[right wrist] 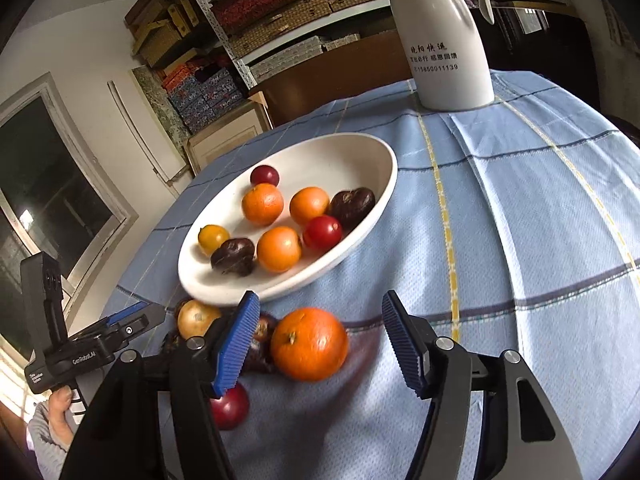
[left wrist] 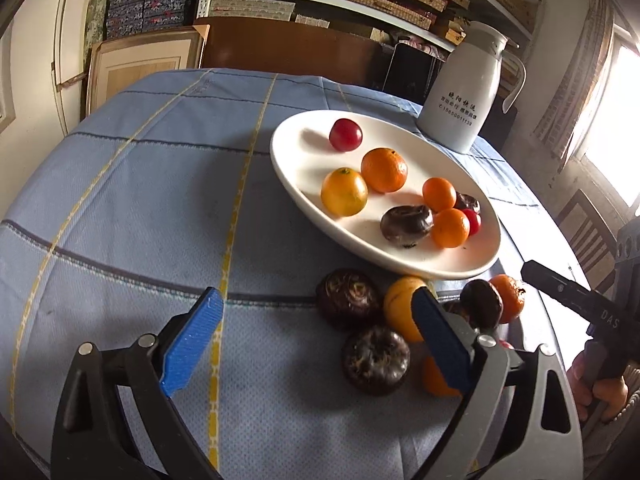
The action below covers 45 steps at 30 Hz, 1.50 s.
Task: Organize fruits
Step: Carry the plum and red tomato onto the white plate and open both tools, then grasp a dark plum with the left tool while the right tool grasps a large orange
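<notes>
Nearest in the right wrist view, the right claw (right wrist: 320,344) is spread wide with nothing between its blue pads; a large orange (right wrist: 309,343) lies on the table (right wrist: 520,240) in that gap, close to the left pad but apart from the right one. A red fruit (right wrist: 230,407) sits just under the left pad, with a dark water chestnut (right wrist: 262,340) and a pale yellow fruit (right wrist: 197,319) behind it.

In the left wrist view, the left claw (left wrist: 316,336) is also spread and grips nothing. Two dark chestnuts (left wrist: 376,359) (left wrist: 347,298) lie on the blue checked cloth (left wrist: 140,200) beside its right pad, and a yellow-orange fruit (left wrist: 402,308) sits partly hidden behind that pad.

Just past this loose cluster stands the white plate (right wrist: 360,152), holding small oranges, a yellow fruit, two red fruits and two dark chestnuts.

Farthest on the table, behind the plate, stands a white thermos jug (right wrist: 444,40).
</notes>
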Motion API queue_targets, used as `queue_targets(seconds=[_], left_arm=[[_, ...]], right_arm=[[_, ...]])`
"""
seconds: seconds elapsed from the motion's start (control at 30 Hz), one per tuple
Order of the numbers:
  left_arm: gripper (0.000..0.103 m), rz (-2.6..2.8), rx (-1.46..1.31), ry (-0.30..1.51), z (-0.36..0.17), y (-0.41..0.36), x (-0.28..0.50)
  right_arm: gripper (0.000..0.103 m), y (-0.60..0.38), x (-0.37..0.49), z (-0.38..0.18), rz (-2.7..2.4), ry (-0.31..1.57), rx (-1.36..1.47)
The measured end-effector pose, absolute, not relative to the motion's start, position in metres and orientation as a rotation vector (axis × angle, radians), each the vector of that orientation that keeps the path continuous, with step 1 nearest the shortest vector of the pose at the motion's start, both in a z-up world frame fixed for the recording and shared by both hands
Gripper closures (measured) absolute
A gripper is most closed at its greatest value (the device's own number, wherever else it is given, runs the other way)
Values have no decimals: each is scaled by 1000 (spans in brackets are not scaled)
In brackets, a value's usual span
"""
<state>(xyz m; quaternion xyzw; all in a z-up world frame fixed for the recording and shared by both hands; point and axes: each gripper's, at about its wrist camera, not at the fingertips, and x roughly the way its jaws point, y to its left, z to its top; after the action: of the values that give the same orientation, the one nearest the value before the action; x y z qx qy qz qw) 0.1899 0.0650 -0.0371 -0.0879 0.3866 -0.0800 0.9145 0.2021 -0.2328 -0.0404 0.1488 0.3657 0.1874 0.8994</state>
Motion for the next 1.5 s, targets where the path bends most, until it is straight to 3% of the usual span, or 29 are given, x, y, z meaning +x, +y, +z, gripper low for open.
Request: queue_targets(seconds=[0.3, 0.5, 0.73, 0.87, 1.5], left_arm=[[8, -129, -301, 811, -43, 89, 183], [8, -124, -293, 822, -45, 88, 184], [7, -117, -290, 842, -48, 86, 187], [7, -121, -269, 849, -49, 82, 187], [4, -64, 4, 917, -56, 45, 183]], right_arm=[[39, -219, 202, -46, 406, 802, 252], [47, -212, 206, -52, 385, 848, 212], [46, -209, 208, -54, 390, 866, 199], [59, -207, 207, -52, 422, 858, 199], [59, -231, 214, -54, 379, 847, 313]])
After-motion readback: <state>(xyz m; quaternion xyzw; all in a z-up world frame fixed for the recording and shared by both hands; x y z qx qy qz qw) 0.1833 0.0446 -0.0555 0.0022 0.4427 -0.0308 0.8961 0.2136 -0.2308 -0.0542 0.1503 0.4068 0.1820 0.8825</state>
